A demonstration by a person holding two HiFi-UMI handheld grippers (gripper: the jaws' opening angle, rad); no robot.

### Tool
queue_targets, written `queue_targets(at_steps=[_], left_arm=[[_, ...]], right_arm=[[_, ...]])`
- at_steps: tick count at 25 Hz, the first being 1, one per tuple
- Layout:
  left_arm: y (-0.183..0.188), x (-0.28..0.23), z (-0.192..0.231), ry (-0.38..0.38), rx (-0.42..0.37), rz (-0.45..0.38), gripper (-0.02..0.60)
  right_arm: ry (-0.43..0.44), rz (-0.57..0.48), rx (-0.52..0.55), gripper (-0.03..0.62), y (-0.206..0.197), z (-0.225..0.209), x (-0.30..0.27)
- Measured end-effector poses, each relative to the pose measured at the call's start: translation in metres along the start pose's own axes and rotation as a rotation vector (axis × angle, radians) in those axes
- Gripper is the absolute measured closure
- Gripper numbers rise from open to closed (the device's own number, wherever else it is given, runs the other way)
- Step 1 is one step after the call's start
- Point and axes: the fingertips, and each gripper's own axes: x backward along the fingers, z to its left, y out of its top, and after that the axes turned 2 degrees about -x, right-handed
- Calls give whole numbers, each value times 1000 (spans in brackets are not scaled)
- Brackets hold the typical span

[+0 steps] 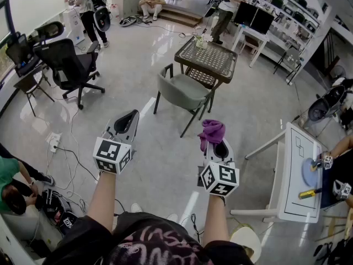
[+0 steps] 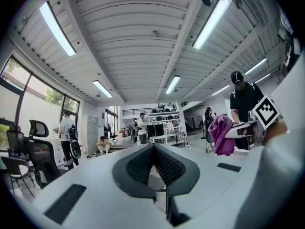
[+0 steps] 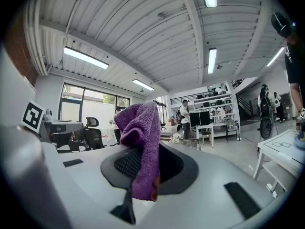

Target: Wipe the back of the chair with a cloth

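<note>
Clamped in right tool [image 1: 220, 146]: purple cloth [image 1: 212, 131], likely soft, light, limp. Keep hold at bunched fold. Closed, empty: left tool [image 1: 127, 121].

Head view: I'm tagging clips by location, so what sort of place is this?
Probably an open-plan office or lab workspace: a black office chair, monitors by stocked shelves, and a trailing power strip.

You hold both bare forearms [image 1: 105, 195] out ahead, side by side and apart. Your left gripper [image 1: 128, 123] points forward, its jaws closed together with nothing between them. Your right gripper [image 1: 219, 148] is clamped on a purple cloth [image 1: 212, 130] that bunches above its jaws.
</note>
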Motion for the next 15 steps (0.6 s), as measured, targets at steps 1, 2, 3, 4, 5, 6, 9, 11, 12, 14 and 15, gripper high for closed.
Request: queue_targets(at_steps=[1,2,3,4,5,6,9,11,12,14,15], left_arm=[[0,1,0,0,4,0,572],[-1,2,0,0,7,0,572],[-1,3,0,-1,8,-1,572],[0,3,-1,-2,6,-1,572],[0,3,-2,-5,2,0,572],[0,3,-3,-8,-3,0,572],[-1,7,-4,-13,1,0,572],[-2,10,-1,-12,3,3,572],[-3,11,-1,-13,2,5,572],[-6,13,0,-20,2,9,572],[-7,14,0,-24,3,11,572]], right_arm=[[4,1,2,505,0,2,0],[8,1,3,505,1,4,0],[10,0,4,505,2,5,0],[9,-2,4,505,2,5,0],[6,-4,5,505,3,5,0],[4,-5,8,505,3,5,1],[4,0,28,505,1,8,4],[15,0,36,505,0,15,6],[20,-3,34,503,0,18,7],[25,-3,21,503,0,22,7],[28,-1,1,503,0,24,7]])
